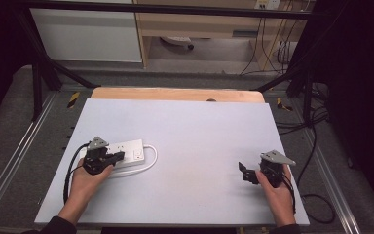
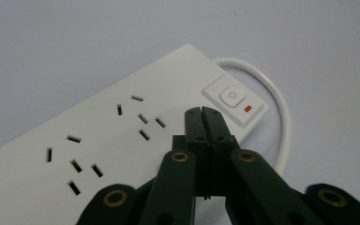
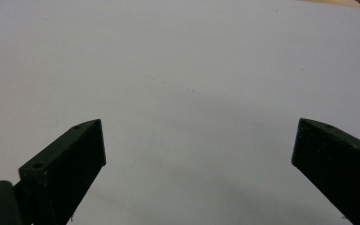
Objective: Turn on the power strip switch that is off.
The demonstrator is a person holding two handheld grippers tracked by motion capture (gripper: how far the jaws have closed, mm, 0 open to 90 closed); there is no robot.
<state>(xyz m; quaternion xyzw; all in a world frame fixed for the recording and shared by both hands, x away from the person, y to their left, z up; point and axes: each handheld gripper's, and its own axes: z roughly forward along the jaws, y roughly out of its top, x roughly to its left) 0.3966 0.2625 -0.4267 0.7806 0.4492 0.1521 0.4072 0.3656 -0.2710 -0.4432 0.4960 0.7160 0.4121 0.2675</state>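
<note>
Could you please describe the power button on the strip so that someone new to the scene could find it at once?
On the white table, find the white power strip under the left gripper, whose jaws are closed. At the strip's end where the white cable loops out sits the power button: a raised square key with a power symbol, beside a small red indicator, unlike the slotted sockets.

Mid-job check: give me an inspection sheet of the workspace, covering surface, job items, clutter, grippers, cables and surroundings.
Surface: pale grey table top, bare apart from the job item; wooden edge at the far side.
Job's things: white power strip lying flat at the left; its switch sits at the cord end with a red indicator beside it; no plug in the sockets in view.
Clutter: nothing seen.
Grippers: left hand-held gripper jaws shut, tips above the strip near the switch; right hand-held gripper jaws open, holding nothing.
Cables: strip's white cord loops beside it.
Surroundings: black frame, floor cables, wooden furniture behind.
</note>
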